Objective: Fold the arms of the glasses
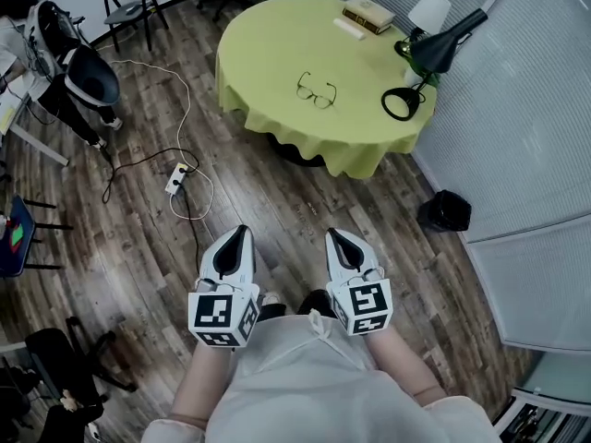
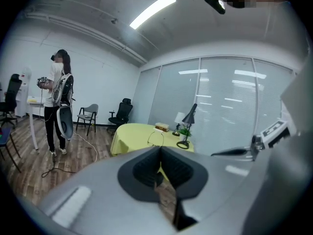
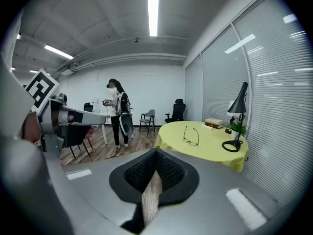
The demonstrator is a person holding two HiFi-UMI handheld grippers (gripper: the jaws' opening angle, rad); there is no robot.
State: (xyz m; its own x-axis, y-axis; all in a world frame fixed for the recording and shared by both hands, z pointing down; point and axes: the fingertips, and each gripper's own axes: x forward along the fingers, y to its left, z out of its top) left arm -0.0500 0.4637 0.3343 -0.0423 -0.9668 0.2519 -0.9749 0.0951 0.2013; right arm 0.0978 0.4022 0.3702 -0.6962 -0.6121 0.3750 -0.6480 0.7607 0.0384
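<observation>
A pair of thin-framed glasses (image 1: 316, 91) lies with its arms spread on the round table's yellow-green cloth (image 1: 268, 44), far ahead of both grippers. In the gripper views the glasses (image 2: 155, 138) (image 3: 190, 136) sit small on the table (image 2: 127, 133) (image 3: 215, 148). My left gripper (image 1: 242, 235) (image 2: 159, 151) and right gripper (image 1: 334, 238) (image 3: 156, 153) hang side by side over the wooden floor, well short of the table. Both are shut with nothing between their jaws.
On the table's far right stand a black desk lamp (image 1: 434, 58), a small plant, a white shade (image 1: 429, 12) and stacked books (image 1: 367, 14). A power strip with cable (image 1: 175, 178) lies on the floor at left, a black bin (image 1: 446, 211) by the blinds. A person (image 2: 56, 102) stands far left.
</observation>
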